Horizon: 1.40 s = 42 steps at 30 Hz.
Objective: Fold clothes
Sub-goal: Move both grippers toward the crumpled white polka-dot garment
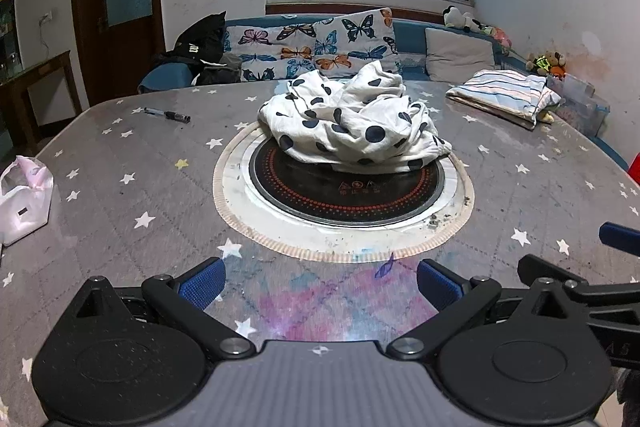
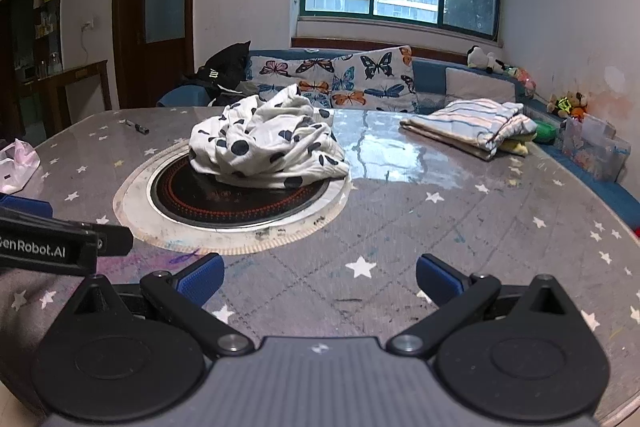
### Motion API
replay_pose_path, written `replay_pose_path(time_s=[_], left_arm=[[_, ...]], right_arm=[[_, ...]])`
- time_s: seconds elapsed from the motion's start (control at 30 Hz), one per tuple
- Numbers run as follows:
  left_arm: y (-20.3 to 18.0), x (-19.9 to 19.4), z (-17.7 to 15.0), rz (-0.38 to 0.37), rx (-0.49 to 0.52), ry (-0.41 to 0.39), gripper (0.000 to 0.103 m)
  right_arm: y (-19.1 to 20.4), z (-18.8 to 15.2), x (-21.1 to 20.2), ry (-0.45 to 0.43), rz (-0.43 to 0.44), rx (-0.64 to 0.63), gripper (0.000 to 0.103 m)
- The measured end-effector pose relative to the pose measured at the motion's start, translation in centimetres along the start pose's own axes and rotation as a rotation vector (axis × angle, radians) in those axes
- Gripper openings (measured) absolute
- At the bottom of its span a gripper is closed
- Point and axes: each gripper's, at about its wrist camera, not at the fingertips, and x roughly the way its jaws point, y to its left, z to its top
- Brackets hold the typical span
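A crumpled white garment with dark polka dots (image 1: pixel 352 123) (image 2: pixel 264 143) lies heaped on the far part of the round black cooktop (image 1: pixel 320 187) (image 2: pixel 192 199) set in the table's middle. My left gripper (image 1: pixel 318 283) hovers open over the near table edge, well short of the garment, nothing between its blue pads. My right gripper (image 2: pixel 318 279) is open too, empty, to the right of the left one and equally far from the heap. A folded striped garment (image 1: pixel 504 95) (image 2: pixel 472 127) rests at the table's far right.
The table wears a grey star-print cover (image 1: pixel 120 163) (image 2: pixel 480 227). A black pen (image 1: pixel 168 115) (image 2: pixel 138 127) lies far left, a white plastic bag (image 1: pixel 24 199) (image 2: pixel 18 163) at the left edge. A sofa with butterfly cushions (image 1: pixel 312 47) runs behind; a plastic box (image 2: pixel 596 147) sits right.
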Motion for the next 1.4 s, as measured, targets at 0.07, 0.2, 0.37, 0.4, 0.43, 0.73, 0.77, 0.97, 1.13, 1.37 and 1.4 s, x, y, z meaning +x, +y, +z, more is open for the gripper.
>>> replay_pose_path(time_s=[0.07, 0.2, 0.37, 0.4, 0.43, 0.73, 0.77, 0.97, 1.13, 1.37, 1.4], left_arm=[[0.4, 0.2, -0.1, -0.011, -0.011, 0.008, 0.103], [1.1, 0.7, -0.2, -0.032, -0.034, 0.025, 0.103], [1.6, 1.0, 0.3, -0.023, -0.054, 0.049, 0.103], [1.6, 1.3, 0.5, -0.019, -0.059, 0.056, 0.103], [1.7, 1.4, 0.7, -0.018, -0.062, 0.060, 0.103], [1.9, 2.6, 2.8, -0.010, -0.064, 0.061, 0.103], [1.9, 2.8, 3.0, -0.009, -0.059, 0.060, 0.103], [1.3, 4.2, 4.2, -0.011, -0.043, 0.059, 0.103], [0.8, 6.0, 5.0, -0.010, -0.042, 0.077, 0.103], [0.1, 7.7, 6.0, 0.001, -0.003, 0.097, 0.103], [0.0, 7.9, 6.2, 0.002, 0.000, 0.094, 0.103]], right_arm=[[0.0, -0.1, 0.1, 0.010, 0.005, 0.003, 0.103], [1.0, 0.3, 0.4, 0.019, -0.010, -0.040, 0.103], [1.3, 0.3, 1.1, 0.034, 0.015, -0.040, 0.103], [1.4, 0.4, 1.3, 0.040, 0.018, -0.040, 0.103], [1.4, 0.5, 1.5, 0.046, 0.021, -0.040, 0.103], [1.3, 1.9, 3.2, 0.060, 0.046, -0.045, 0.103], [1.3, 2.0, 3.3, 0.060, 0.049, -0.044, 0.103], [1.0, 2.7, 5.0, 0.066, 0.052, -0.042, 0.103], [0.5, 3.2, 6.6, 0.080, 0.058, -0.047, 0.103], [0.1, 3.5, 8.7, 0.103, 0.062, -0.018, 0.103], [0.1, 3.5, 8.8, 0.106, 0.062, -0.018, 0.103]])
